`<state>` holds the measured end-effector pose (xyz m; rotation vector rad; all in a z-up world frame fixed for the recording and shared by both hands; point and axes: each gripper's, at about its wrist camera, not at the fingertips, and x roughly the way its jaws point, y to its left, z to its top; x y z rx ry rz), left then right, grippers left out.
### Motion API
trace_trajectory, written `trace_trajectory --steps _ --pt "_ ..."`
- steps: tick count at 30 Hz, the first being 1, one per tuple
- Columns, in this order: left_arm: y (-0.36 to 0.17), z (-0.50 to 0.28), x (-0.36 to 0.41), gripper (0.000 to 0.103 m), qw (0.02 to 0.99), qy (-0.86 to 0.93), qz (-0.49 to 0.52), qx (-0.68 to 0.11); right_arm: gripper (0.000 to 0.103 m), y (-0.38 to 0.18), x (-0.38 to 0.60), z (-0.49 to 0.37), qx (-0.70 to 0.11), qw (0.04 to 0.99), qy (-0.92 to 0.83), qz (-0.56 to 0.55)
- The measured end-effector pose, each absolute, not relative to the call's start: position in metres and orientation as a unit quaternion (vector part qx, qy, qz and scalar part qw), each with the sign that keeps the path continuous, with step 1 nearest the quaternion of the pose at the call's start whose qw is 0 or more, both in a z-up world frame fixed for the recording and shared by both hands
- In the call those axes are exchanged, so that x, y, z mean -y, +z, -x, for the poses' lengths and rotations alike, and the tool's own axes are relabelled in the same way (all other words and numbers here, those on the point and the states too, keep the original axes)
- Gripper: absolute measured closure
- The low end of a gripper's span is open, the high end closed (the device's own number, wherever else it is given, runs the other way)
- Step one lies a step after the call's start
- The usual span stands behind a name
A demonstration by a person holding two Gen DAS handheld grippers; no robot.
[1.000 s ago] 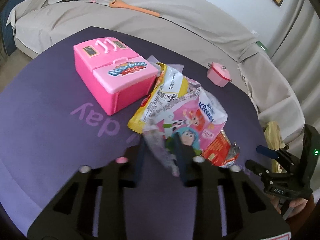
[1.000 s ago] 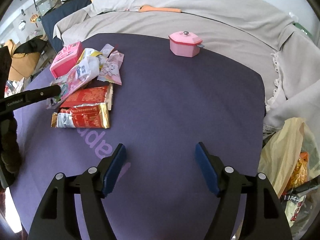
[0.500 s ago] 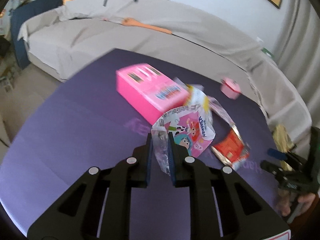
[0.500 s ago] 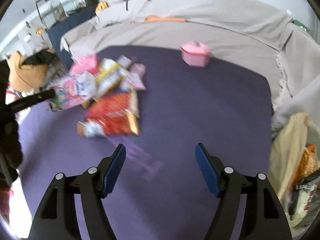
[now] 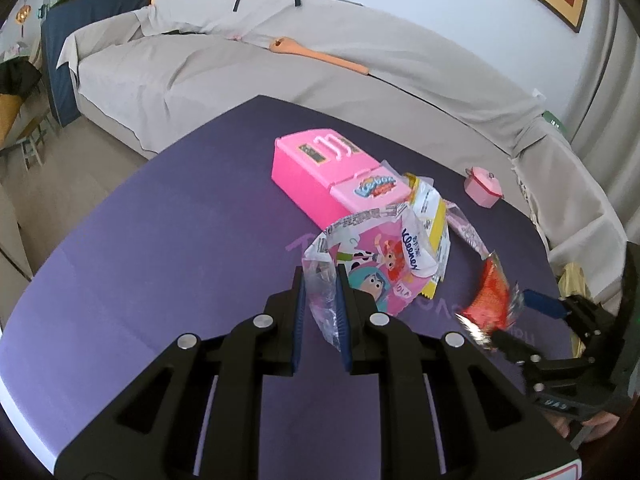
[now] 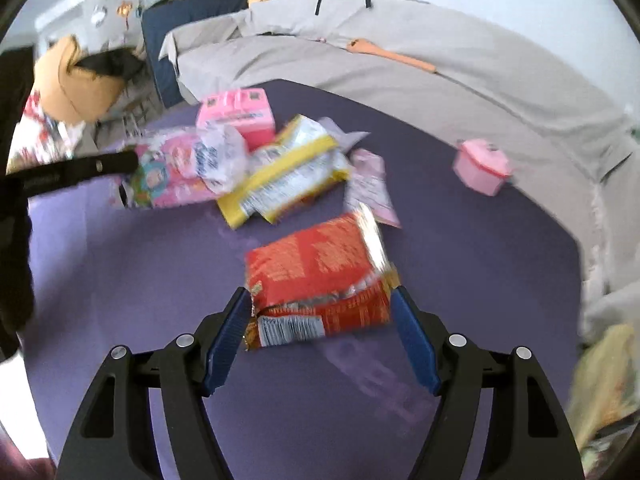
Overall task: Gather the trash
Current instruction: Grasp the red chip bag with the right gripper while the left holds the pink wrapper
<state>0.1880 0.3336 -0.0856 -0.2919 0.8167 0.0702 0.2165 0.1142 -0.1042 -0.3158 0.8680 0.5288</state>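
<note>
Left wrist cam first: the left gripper (image 5: 320, 300) is clenched on the clear tail of the pink cartoon tissue wrapper (image 5: 380, 268). A second ago its jaws sat wider around that plastic, and now the wrapper hangs lifted at 12 o'clock from the fingertips instead of lying flat. The pink toy fridge (image 5: 332, 172) sits further off at 12 on the purple mat (image 5: 160, 240), with the yellow-edged wrapper (image 5: 430, 216) just right of it and the small pink pot (image 5: 483, 190) at 2. The right gripper (image 5: 520, 320) shows at 3 o'clock beside the red snack wrapper (image 5: 494, 296).

Right wrist cam, blurry: the right gripper (image 6: 320, 312) is released, jaws wide, now straddling the red snack wrapper (image 6: 320, 280), which earlier lay well off at 10 o'clock. Whether the pads touch it I can't tell. Only this view shows the yellowish trash bag (image 6: 604, 380) at 4 o'clock, and the left gripper's finger (image 6: 80, 168) coming in at 9.
</note>
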Motion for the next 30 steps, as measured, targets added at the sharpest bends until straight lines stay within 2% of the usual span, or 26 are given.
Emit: trace_trajectory --steps 7,13,16,24,26,30 --pt "-0.089 -0.183 -0.330 0.089 0.904 0.018 0.159 -0.396 0.035 -0.099 -0.045 -0.216 -0.393 0.875 0.177 0.223" --pt "-0.093 -0.184 -0.321 0.089 0.903 0.013 0.159 -0.400 0.035 -0.089 -0.002 -0.231 -0.439 0.874 0.210 0.012" --pt "-0.094 -0.184 -0.319 0.089 0.902 0.013 0.158 -0.403 0.035 -0.095 -0.015 -0.242 -0.453 0.861 0.229 -0.038" --pt "-0.095 -0.183 -0.320 0.089 0.899 0.019 0.160 -0.406 0.035 -0.117 -0.068 -0.254 -0.474 0.848 0.231 0.056" --pt "-0.096 -0.185 -0.319 0.089 0.897 0.022 0.161 -0.411 0.047 -0.118 -0.071 -0.254 -0.475 0.846 0.231 0.075" --pt "-0.095 -0.187 -0.311 0.089 0.893 0.026 0.161 -0.419 0.060 -0.115 -0.068 -0.249 -0.468 0.843 0.241 0.106"
